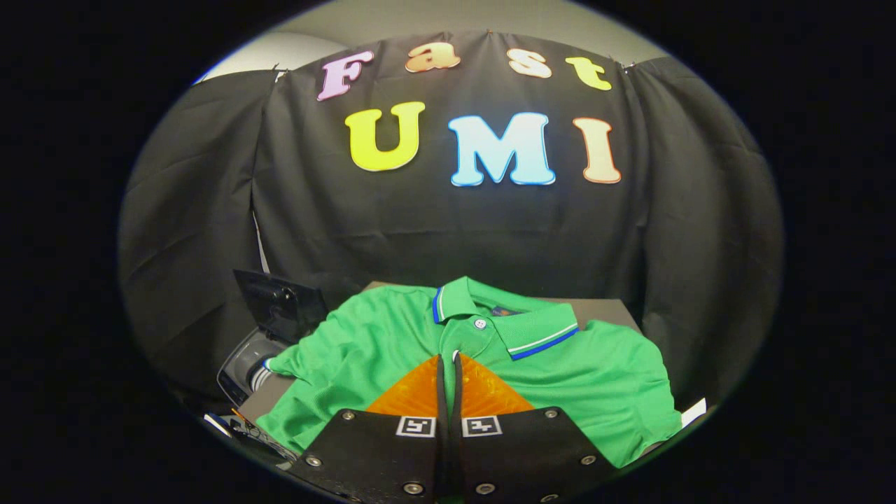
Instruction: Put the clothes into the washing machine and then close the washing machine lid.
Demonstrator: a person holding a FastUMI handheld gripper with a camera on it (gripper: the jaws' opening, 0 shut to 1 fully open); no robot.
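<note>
Presently, at the far left and below the table's level, a washing machine stands with its dark lid raised and tilted back against the black booth wall. Its drum opening is partly visible beneath the lid; what lies inside cannot be made out. One ribbed sleeve cuff of the shirt hangs over the table's left edge, just beside the machine's rim; whether it touches the rim cannot be told.

To the right of the machine, a green polo shirt lies spread flat, front up, on a brown table, covering most of the surface. The collar carries blue and white trim and one white button is fastened at the placket. A small dark label sits inside the neck; its writing is too small to read. A white scrap shows at the table's right corner, beyond the shirt's hem.

The gripper is levelled just above the shirt, pointing along its middle toward the collar. Its two fingers are pressed together, tips meeting just short of the placket, with no cloth caught between them. Each finger base carries a square black-and-white marker.
</note>
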